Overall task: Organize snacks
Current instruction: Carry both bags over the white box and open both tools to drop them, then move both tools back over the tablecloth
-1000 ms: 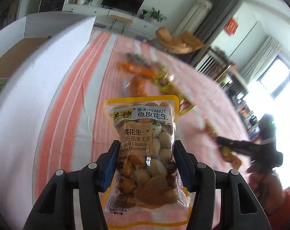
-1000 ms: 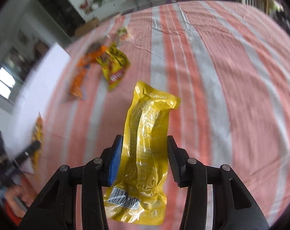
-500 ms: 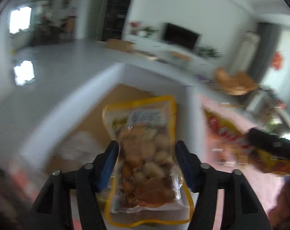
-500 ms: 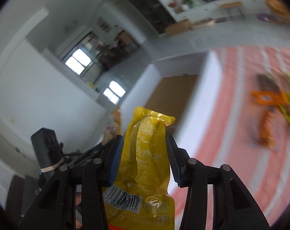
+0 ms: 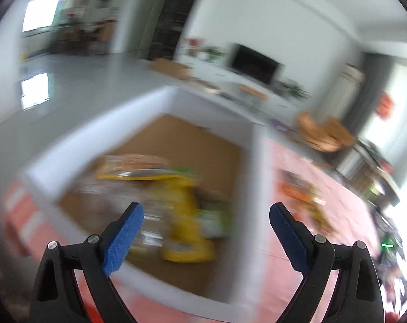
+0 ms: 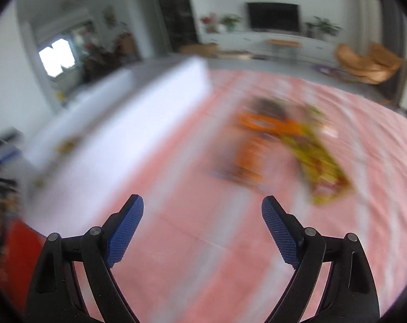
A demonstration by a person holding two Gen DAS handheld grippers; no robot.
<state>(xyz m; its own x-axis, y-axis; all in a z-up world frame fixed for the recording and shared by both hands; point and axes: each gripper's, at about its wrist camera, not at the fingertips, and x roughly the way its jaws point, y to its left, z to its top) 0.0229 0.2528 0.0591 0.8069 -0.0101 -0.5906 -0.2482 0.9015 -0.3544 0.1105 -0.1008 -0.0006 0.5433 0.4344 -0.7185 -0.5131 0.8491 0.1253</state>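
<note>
Blurred snack packets (image 5: 176, 202) lie inside the white box (image 5: 253, 177), seen only by the left wrist, whose left gripper (image 5: 206, 239) tilts down above it, jaws just opened, empty. The right gripper (image 6: 202, 231), jaws also just opened and empty, angles over the striped cloth (image 6: 192, 242), more packets (image 6: 284, 148) at one o'clock.

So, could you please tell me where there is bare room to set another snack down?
In the box, the brown floor at the far right corner is bare; the near left is crowded with packets. On the striped cloth, the patch between the box and the orange packets is free.
</note>
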